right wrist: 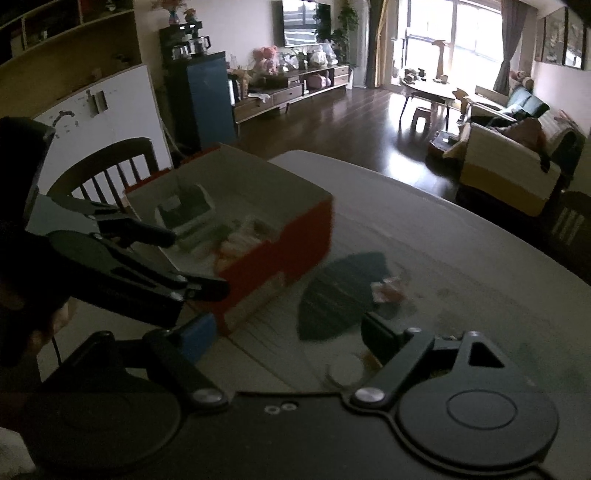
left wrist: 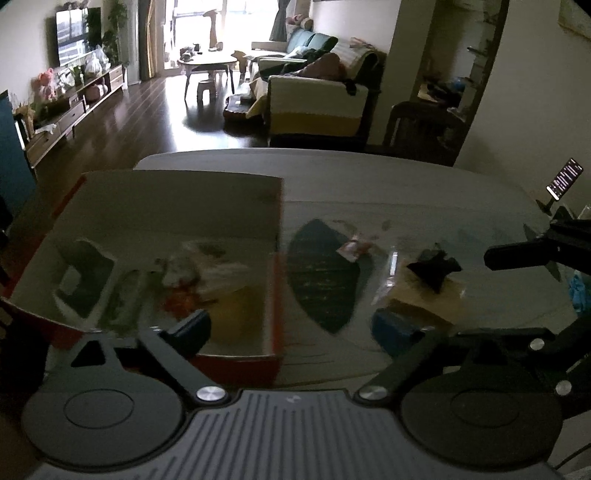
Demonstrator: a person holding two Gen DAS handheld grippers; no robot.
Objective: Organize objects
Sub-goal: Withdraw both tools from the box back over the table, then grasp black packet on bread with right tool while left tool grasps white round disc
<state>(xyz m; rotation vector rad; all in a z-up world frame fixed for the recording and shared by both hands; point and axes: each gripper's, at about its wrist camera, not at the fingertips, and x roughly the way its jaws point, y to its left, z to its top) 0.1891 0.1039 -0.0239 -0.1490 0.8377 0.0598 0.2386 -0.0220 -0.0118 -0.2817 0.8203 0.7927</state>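
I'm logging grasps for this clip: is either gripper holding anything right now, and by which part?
Nothing is held. The left gripper is open over the red box and the table; the right gripper is open too, with nothing between its fingers.

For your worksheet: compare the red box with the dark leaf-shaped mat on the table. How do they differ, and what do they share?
The box is red with upright walls; the mat is dark and lies flat. The box holds several items inside; the mat has only a small wrapper at its edge. Both rest on the table, side by side.

Sofa (left wrist: pixel 317 107), television (right wrist: pixel 301 22), wooden chair (right wrist: pixel 107 170)
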